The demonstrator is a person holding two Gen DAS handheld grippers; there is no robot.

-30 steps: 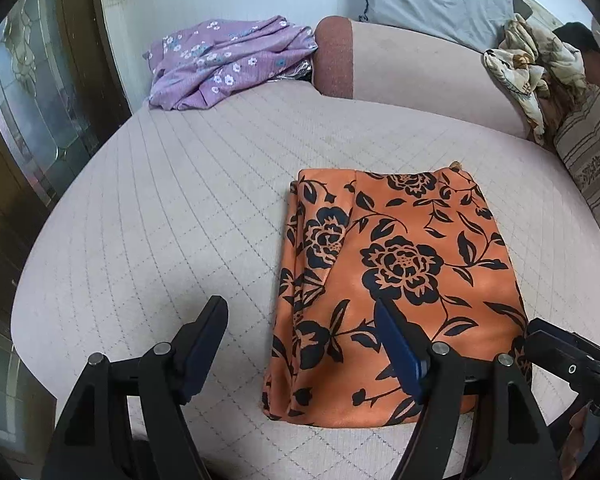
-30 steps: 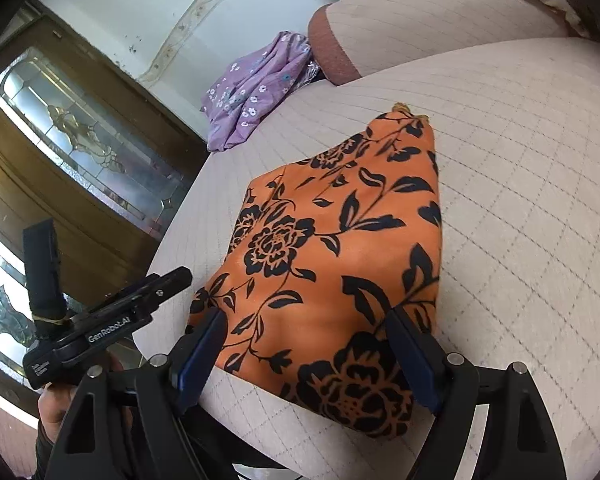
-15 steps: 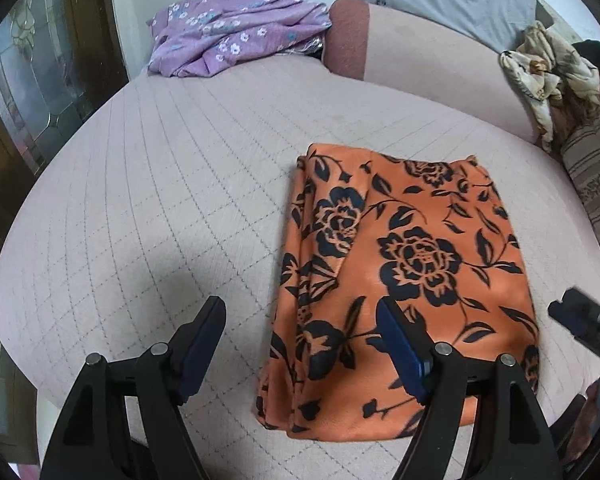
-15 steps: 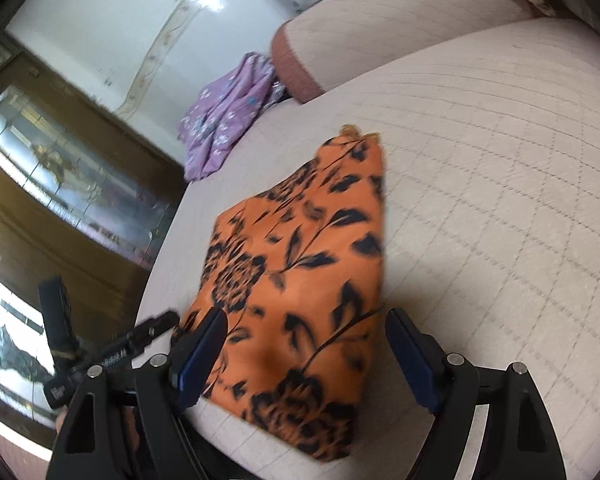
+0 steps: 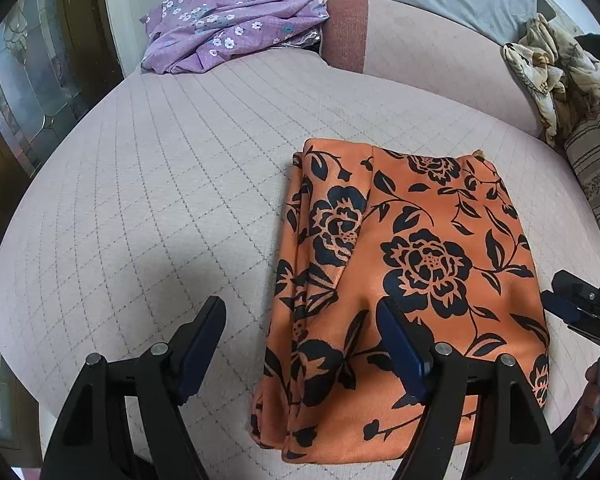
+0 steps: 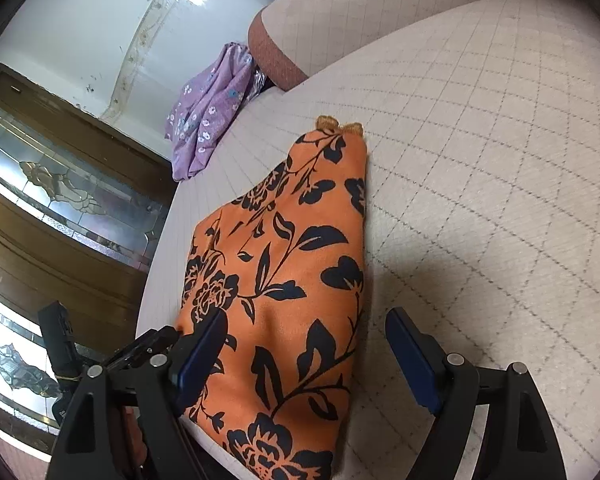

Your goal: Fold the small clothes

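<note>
A folded orange garment with black flowers lies flat on the quilted pink cushion, near its front edge. It also shows in the right wrist view. My left gripper is open and empty, hovering above the garment's near left corner. My right gripper is open and empty, above the garment's near right corner. The right gripper also shows at the right edge of the left wrist view. The left gripper shows at the lower left of the right wrist view.
A crumpled purple floral cloth lies at the back left; it also shows in the right wrist view. A beige patterned cloth heap sits on the backrest at right. A wooden glass-panel door stands to the left.
Both grippers have pulled back and risen a little from the garment, staying open. The garment lies as it did.
</note>
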